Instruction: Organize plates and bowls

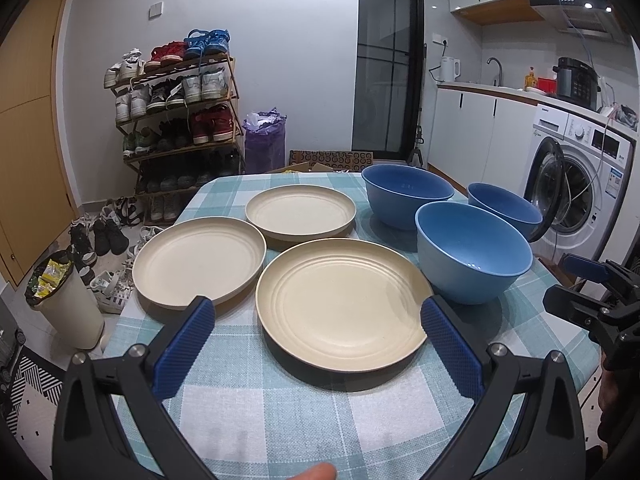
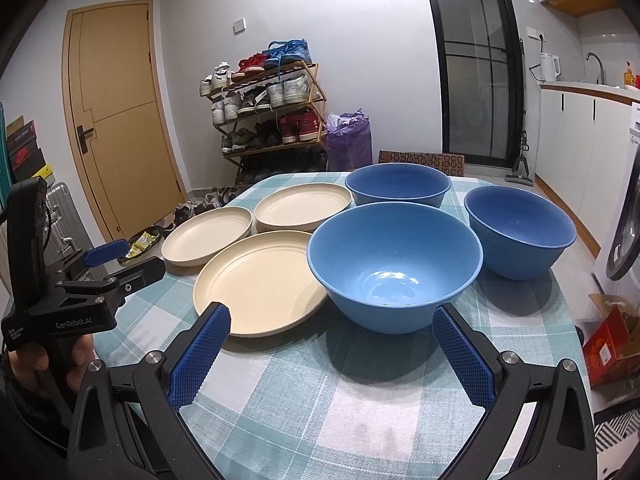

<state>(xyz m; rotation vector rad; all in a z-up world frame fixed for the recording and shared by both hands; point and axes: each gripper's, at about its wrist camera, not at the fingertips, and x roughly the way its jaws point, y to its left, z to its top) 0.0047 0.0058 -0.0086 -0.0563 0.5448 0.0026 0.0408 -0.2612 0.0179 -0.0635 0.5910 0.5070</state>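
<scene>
a: start closest in. what are the two tools doing?
b: the left gripper (image 1: 318, 316) is spread wide and grasps nothing, hanging above the checked tablecloth (image 1: 280, 412) with the nearest cream plate (image 1: 344, 304) between its blue pads (image 1: 186, 348). the right gripper (image 2: 330, 322) is just as wide apart and empty, framing the nearest blue bowl (image 2: 394, 266) in its own view.
a: do they meet anything?
b: no contact that i can see; both hover short of the dishes. in the right wrist view the left tool sits at nine o'clock with a hand (image 2: 60, 360) wrapped round its grip.
a: and the dishes?
b: from the left wrist view, the near plate lies dead centre, the near bowl just beside it at two o'clock. a second cream plate (image 1: 198, 260) sits at ten o'clock, close to the first. a third cream plate (image 1: 300, 210) is farther back at twelve o'clock.
a: the other bowls?
b: a darker blue bowl (image 1: 408, 196) stands at one o'clock behind the near one, and another dark blue bowl (image 1: 504, 210) at two o'clock near the table edge. all upright, none stacked.
a: beyond the table?
b: a shoe rack (image 1: 180, 120) at eleven o'clock and a washing machine (image 1: 576, 184) at three o'clock.
</scene>
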